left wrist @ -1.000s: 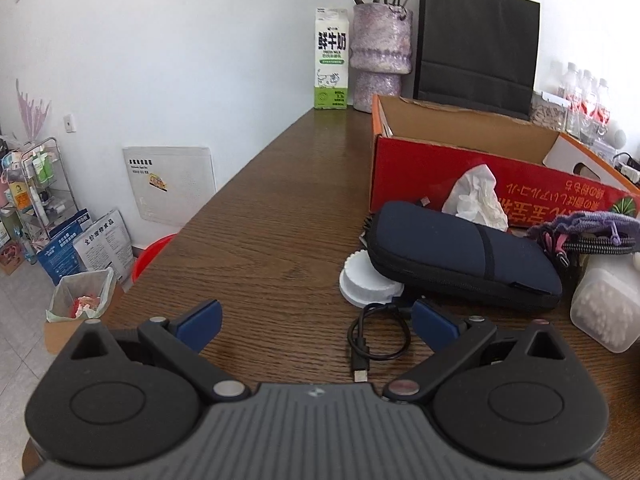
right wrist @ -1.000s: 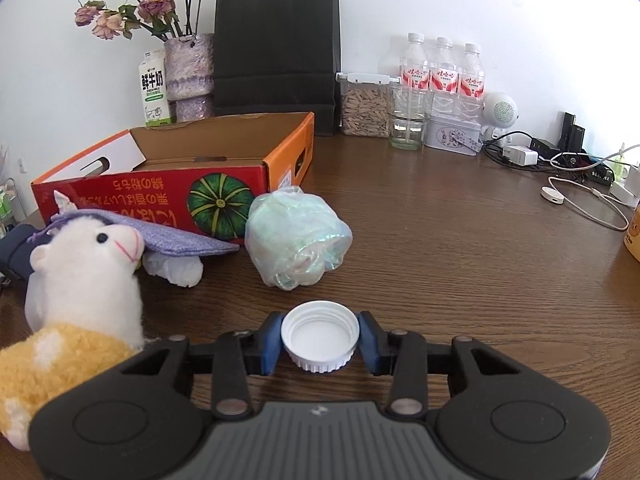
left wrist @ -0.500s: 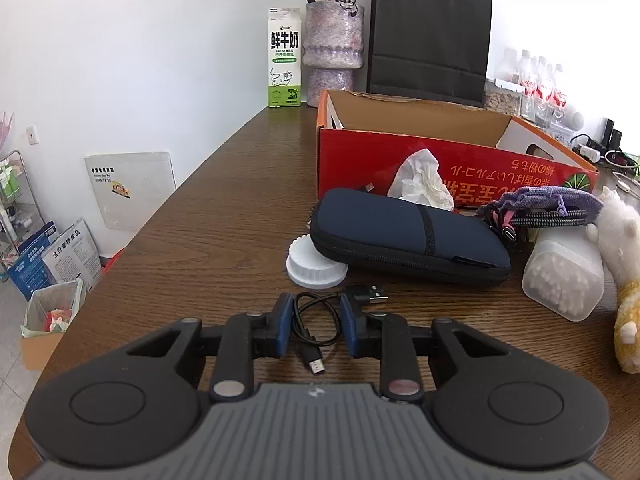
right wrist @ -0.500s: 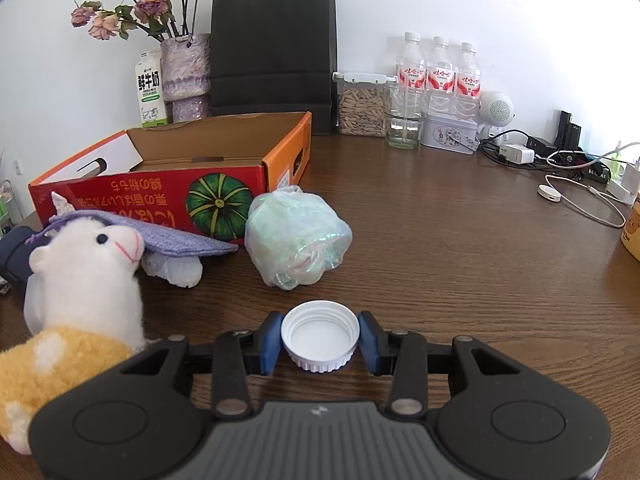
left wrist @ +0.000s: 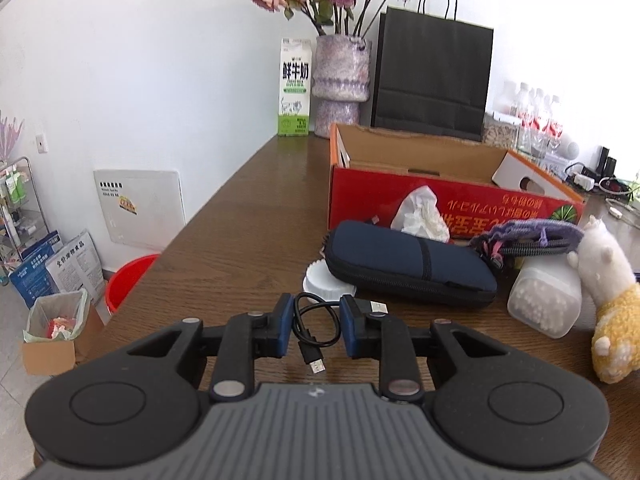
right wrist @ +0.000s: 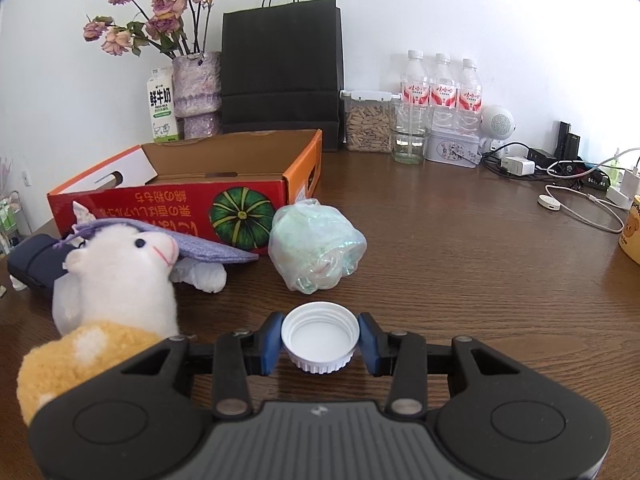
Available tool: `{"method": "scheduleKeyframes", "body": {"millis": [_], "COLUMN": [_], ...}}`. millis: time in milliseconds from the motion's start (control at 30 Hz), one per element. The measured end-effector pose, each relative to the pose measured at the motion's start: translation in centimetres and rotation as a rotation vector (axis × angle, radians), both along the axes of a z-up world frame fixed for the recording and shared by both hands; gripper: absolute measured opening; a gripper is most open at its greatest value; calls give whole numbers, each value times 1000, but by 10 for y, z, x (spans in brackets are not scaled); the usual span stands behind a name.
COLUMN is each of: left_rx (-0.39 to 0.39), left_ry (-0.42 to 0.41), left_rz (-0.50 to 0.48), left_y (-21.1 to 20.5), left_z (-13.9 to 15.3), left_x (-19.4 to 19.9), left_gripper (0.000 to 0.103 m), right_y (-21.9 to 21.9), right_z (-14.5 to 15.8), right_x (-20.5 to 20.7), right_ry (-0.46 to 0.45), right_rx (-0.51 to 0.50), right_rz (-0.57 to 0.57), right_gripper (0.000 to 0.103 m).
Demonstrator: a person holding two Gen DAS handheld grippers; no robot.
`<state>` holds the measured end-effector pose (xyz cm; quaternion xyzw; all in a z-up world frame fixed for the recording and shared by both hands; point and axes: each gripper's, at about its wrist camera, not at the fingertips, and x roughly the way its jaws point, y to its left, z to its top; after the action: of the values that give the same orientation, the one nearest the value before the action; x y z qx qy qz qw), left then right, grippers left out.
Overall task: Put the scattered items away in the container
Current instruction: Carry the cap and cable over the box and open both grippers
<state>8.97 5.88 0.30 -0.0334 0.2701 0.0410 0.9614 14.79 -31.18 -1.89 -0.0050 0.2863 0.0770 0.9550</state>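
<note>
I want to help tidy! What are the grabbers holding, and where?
Left hand-held gripper pinches the black cable by its coil; right hand-held gripper squeezes the white cap by its sides.

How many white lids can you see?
2. One lid is held open side up in the right gripper. The other lid lies on the table, partly under the navy pouch. More may be hidden.

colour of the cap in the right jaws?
White: the ribbed cap, open side up, sits between the blue pads of the right gripper. Clearest in the right wrist view.
</note>
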Motion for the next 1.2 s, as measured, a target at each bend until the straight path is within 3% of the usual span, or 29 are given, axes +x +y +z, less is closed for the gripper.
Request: {"method": "scheduleKeyframes", "body": {"millis": [400, 833, 1033, 1200], "left_rx": [-14, -60, -83, -96], "left_ry": [-110, -217, -208, -189], "left_rz": [-26, -90, -62, -30], "left_y": [-9, -57, -77, -83], "left_z": [35, 75, 74, 51], "left_x": [5, 87, 145, 186], "left_gripper": [25, 25, 25, 26], "right_y": [15, 77, 98, 107], "right_z": [44, 86, 94, 82], "right_x": [-10, 49, 99, 135], "right_ry": [-141, -265, -242, -172], "right_rx": [39, 106, 111, 116], "right_rz": [34, 80, 78, 45], "right_gripper": [39, 39, 39, 39]}}
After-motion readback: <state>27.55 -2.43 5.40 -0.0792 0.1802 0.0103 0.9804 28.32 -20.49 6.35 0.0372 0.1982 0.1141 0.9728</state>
